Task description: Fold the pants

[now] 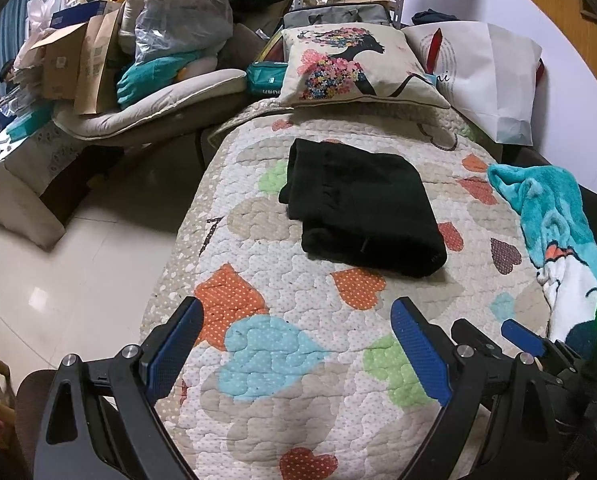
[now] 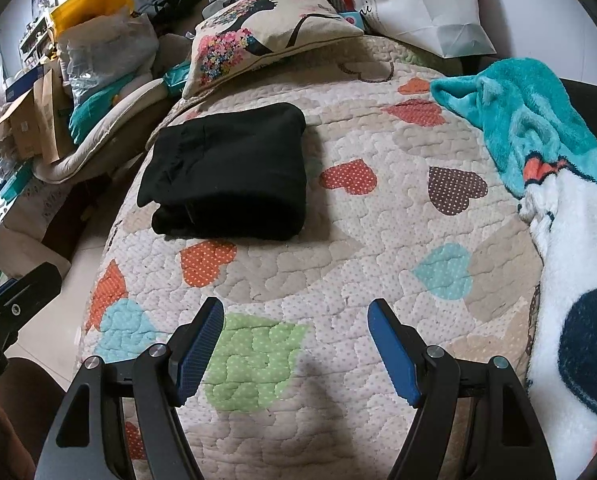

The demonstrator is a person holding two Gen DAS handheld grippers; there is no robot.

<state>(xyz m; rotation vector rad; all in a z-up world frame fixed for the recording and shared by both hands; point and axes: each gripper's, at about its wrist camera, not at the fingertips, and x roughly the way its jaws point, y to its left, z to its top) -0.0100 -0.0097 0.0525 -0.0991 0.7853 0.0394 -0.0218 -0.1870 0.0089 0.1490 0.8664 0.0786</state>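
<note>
The black pants (image 1: 362,208) lie folded in a compact rectangle on the heart-patterned quilt (image 1: 282,360). They also show in the right wrist view (image 2: 226,176), left of centre on the quilt (image 2: 378,280). My left gripper (image 1: 296,312) is open and empty, held above the quilt, well short of the pants. My right gripper (image 2: 296,312) is open and empty too, above the quilt's near part. The right gripper's fingers (image 1: 522,336) show at the lower right of the left wrist view.
A teal and white plush blanket (image 2: 558,168) lies along the quilt's right side. A floral pillow (image 1: 350,64) and a white paper bag (image 1: 494,76) stand beyond the pants. Piled bags and boxes (image 1: 98,64) sit to the left, across a strip of tiled floor (image 1: 78,272).
</note>
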